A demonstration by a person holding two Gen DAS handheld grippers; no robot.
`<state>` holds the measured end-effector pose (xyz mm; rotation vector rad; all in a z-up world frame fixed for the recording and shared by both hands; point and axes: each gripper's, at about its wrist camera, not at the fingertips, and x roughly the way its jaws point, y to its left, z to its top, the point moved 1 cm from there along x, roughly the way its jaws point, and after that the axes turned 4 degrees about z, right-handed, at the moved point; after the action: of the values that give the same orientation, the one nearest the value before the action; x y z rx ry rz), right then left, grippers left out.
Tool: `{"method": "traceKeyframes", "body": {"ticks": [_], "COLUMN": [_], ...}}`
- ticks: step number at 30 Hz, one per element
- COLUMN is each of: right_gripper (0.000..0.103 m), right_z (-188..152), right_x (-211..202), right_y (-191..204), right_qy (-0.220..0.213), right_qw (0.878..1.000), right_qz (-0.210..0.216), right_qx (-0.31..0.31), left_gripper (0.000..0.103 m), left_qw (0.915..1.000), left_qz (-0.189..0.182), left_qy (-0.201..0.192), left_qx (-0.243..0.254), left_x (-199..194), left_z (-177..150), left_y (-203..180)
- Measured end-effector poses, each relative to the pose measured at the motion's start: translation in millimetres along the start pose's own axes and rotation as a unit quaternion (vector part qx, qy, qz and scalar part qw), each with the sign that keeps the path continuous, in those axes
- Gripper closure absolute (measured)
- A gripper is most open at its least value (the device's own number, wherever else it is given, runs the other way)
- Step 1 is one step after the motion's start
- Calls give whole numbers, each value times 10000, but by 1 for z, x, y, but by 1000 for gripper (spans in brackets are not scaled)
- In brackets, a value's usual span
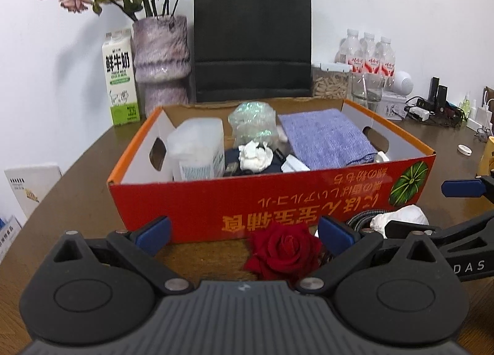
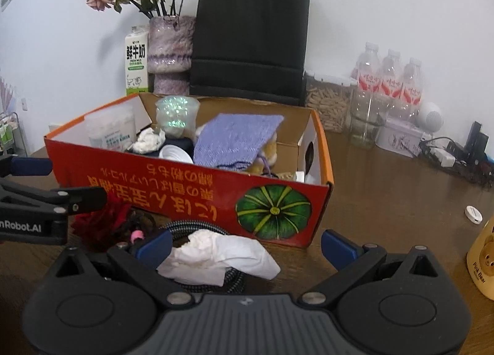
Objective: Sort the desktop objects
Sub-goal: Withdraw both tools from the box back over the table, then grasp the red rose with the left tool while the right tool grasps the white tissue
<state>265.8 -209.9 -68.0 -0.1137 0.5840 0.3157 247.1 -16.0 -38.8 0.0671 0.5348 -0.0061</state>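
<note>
Two loose items sit on the table [image 2: 386, 200] just in front of the red box [image 2: 191, 188]: a red rose [image 1: 282, 251] between the spread, empty fingers of the left gripper [image 1: 245, 233], and a crumpled tissue [image 2: 220, 257] between the equally open right gripper [image 2: 247, 245]. Close low on the rose's bloom, gently; pinch the tissue at its bulk, clear of the braided cable [image 2: 197, 227] underneath, which probably snags. The cable's ends are hidden. Rose is half cut off by the gripper body. Box contents overlap; several can't be identified.
</note>
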Motion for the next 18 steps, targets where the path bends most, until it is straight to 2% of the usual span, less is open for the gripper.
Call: {"method": "traceKeyframes", "body": {"ticks": [12, 15, 18], "right_gripper": [6, 9, 17], "right_z": [-5, -5, -5], "right_x": [7, 8, 7], "right_y": [4, 3, 4], "right_qy": [107, 105, 87], "right_qw": [9998, 9998, 9997], "right_qz": [116, 148, 208], "right_qx": [-84, -48, -59], "left_gripper": [1, 5, 13], "left_qw": [9996, 9993, 9989], "left_qz": [-211, -295, -371], "left_qy": [210, 215, 264], "left_qx": [-3, -30, -47], "left_x": [9, 9, 10], "left_z": [-4, -5, -5], "left_y": [0, 0, 0]}}
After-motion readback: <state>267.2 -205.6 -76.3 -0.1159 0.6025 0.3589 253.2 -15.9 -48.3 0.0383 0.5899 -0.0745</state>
